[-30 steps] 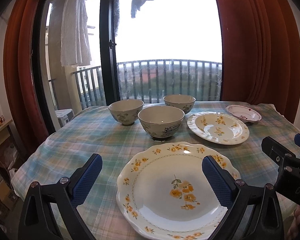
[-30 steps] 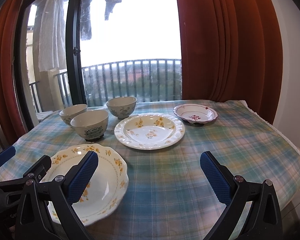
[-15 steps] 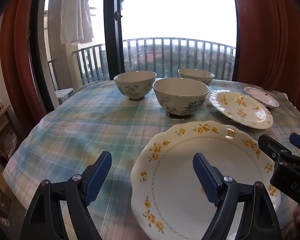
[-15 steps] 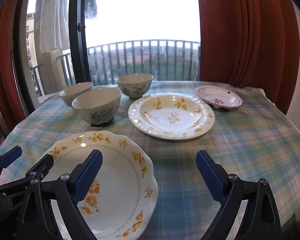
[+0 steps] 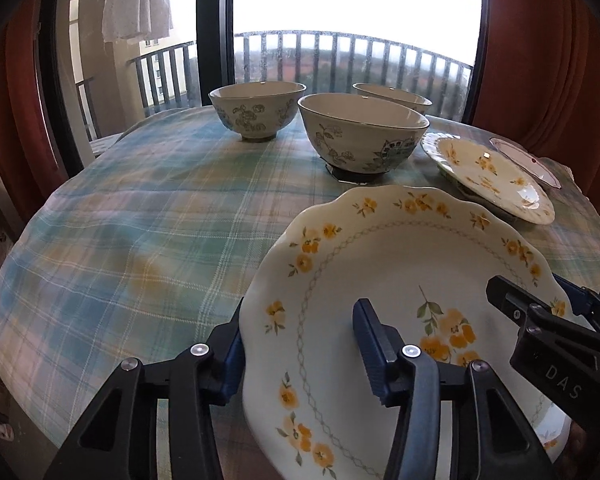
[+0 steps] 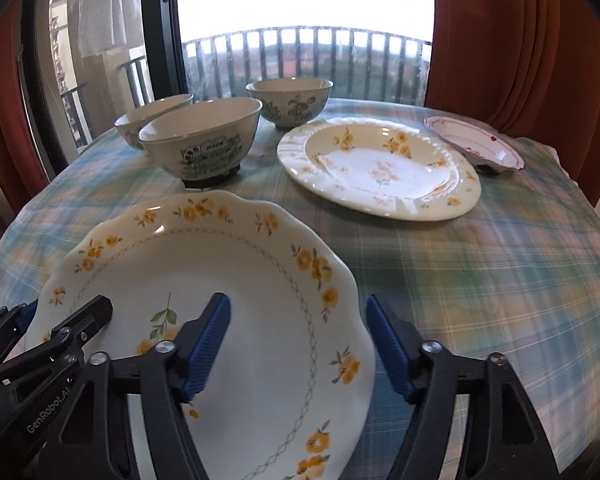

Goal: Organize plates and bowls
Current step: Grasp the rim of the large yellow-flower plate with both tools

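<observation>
A scalloped white plate with yellow flowers (image 5: 400,280) lies at the table's near edge; it also shows in the right wrist view (image 6: 228,280). My left gripper (image 5: 300,348) straddles its left rim, one finger (image 5: 372,344) over the plate, the other (image 5: 230,360) outside the rim, jaws part-closed with a gap. My right gripper (image 6: 298,344) straddles its right rim the same way, still open. Three floral bowls (image 5: 360,136) (image 5: 258,110) (image 5: 392,96) stand behind. A second yellow-flowered plate (image 6: 380,168) and a small red-trimmed dish (image 6: 476,146) lie to the right.
The round table has a blue-green plaid cloth (image 5: 148,216) that drops off at the edges. Behind it are a balcony door with railing (image 5: 340,60) and red curtains (image 6: 520,40) on both sides.
Both grippers have moved down and in onto the near plate, one at each rim. Their jaws have narrowed around the rim. The plate looks slightly shifted or tilted.
</observation>
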Motion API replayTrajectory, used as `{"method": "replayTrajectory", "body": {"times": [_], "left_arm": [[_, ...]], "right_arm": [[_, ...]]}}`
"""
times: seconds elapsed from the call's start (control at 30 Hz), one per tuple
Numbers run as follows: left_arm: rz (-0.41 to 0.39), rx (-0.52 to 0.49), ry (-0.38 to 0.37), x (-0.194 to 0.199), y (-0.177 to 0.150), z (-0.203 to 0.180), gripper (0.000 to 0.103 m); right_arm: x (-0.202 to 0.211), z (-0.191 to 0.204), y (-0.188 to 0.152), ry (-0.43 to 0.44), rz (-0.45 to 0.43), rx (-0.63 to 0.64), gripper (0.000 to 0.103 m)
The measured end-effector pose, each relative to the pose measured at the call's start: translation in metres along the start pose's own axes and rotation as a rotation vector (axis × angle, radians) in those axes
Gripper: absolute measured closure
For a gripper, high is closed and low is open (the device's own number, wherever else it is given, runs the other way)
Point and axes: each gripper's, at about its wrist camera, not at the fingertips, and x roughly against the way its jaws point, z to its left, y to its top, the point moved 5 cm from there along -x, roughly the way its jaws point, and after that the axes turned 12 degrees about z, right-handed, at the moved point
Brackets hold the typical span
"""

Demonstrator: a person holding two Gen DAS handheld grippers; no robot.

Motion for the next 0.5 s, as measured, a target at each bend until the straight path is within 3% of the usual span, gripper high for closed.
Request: {"method": "replayTrajectory", "body": {"times": [0.5], "left_arm": [[0.010, 0.021, 0.033, 0.0016, 0.0013, -0.0043, 0.051]], "right_arm": [[-0.0024, -0.0037, -0.0031, -0.022, 0.020, 0.012, 0.042]]}}
